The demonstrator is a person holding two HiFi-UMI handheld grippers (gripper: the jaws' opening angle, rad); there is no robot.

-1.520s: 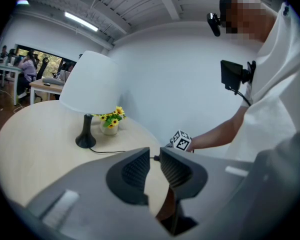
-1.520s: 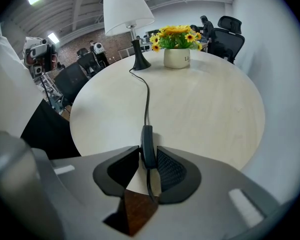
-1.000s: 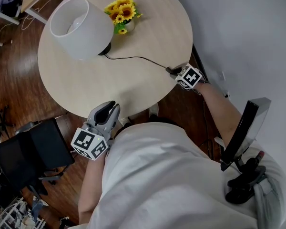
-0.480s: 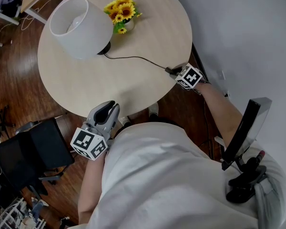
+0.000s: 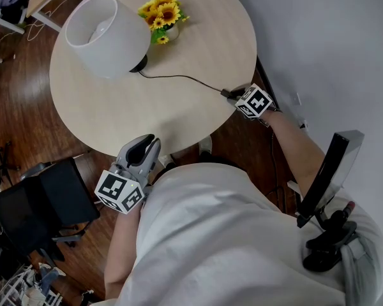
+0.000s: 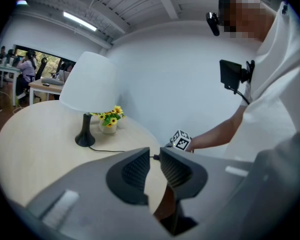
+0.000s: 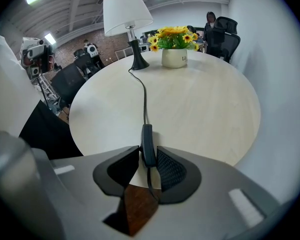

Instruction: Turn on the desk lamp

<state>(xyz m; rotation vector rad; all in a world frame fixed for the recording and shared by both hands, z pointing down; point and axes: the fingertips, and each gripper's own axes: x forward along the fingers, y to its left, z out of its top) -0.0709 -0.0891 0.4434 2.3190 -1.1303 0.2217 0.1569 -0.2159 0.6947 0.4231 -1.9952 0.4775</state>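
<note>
The right gripper (image 7: 149, 156) fingers have just been opening; the black inline cord switch (image 7: 148, 143) stands loose between them. Far beyond the fingers: white-shaded desk lamp with black base (image 7: 127, 11), beside a white pot (image 7: 174, 58) holding yellow sunflowers (image 7: 173, 33). The left gripper (image 6: 155, 160) fingers stand slightly apart, empty.

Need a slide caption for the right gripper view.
Right gripper, jaws just opening, straddles the inline switch on the cord of the desk lamp.
</note>
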